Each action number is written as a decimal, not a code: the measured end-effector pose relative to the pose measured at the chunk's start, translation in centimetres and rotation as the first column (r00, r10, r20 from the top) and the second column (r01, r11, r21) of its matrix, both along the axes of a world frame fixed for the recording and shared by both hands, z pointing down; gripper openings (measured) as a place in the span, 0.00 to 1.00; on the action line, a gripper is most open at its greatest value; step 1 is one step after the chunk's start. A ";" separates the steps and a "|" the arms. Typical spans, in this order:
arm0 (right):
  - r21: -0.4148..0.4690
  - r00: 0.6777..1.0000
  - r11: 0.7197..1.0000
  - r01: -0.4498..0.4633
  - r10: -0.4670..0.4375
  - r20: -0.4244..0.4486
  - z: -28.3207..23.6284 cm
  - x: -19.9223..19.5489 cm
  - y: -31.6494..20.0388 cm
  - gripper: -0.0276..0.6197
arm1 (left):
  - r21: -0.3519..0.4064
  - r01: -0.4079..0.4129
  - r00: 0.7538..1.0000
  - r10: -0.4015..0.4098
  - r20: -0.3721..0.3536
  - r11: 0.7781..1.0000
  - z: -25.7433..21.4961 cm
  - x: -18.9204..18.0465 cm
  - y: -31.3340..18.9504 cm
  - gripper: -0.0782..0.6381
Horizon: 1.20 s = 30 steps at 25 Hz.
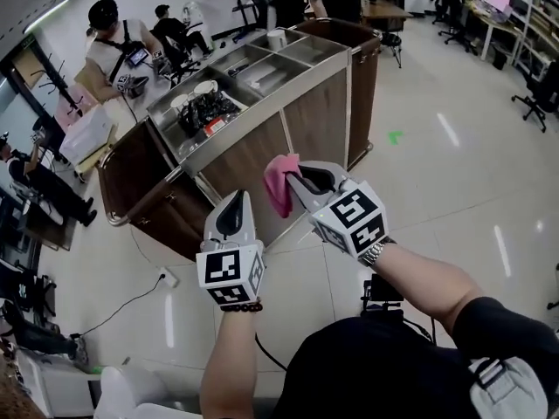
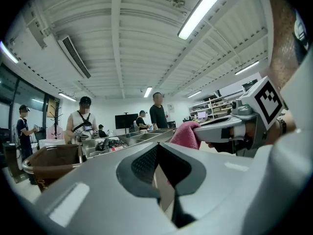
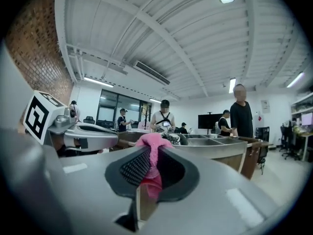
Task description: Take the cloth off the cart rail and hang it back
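1. currently: step in hand, as judged, is the carry between lifting and re-hanging. the small pink fabric cloth (image 1: 281, 186) is off the cart and up in the air.
2. right gripper (image 1: 295, 180): jaws nearly closed and pinched on a fold of the cloth. the rest bunches and droops from the tips toward 8 o'clock.
3. left gripper (image 1: 234, 195): jaws drawn together with nothing between them. it sits at 8 o'clock of the cloth, just beside it and not touching.
4. wood-panelled service cart with steel tray top (image 1: 314, 116): lies at 12 o'clock of both grippers. the steel rail along its near top edge (image 1: 262, 112) is bare where it shows.
5. cloth location: clear of the rail, in front of the cart's wooden side panel, between the two gripper tips.
6. next move, as judged: carry the cloth up toward 12 o'clock and over the rail, lower it so it drapes on both sides, then part the right jaws. the left gripper could help spread the bunched fabric.
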State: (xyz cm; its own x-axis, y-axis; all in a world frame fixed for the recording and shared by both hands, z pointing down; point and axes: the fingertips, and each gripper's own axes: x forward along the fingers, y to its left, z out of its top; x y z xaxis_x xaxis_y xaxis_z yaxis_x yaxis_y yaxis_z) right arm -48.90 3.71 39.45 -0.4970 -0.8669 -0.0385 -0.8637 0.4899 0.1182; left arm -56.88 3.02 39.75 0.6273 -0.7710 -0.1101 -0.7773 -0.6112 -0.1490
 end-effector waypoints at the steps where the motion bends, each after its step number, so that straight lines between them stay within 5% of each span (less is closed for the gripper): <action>1: -0.004 1.000 1.000 -0.018 0.018 -0.001 -0.4 1.3 0.4 0.09 | -0.003 -0.020 1.000 0.020 0.001 1.000 -0.3 1.4 0.1 0.11; 19: 0.017 0.982 0.983 -0.183 0.182 0.042 -3.2 28.8 0.7 0.09 | -0.031 -0.261 0.964 0.262 0.050 0.965 -1.9 31.4 -3.4 0.11; 30: 0.011 0.957 0.959 -0.283 0.281 0.075 -3.9 42.4 -0.8 0.09 | -0.046 -0.363 0.930 0.365 0.044 0.931 -1.9 44.9 -5.9 0.11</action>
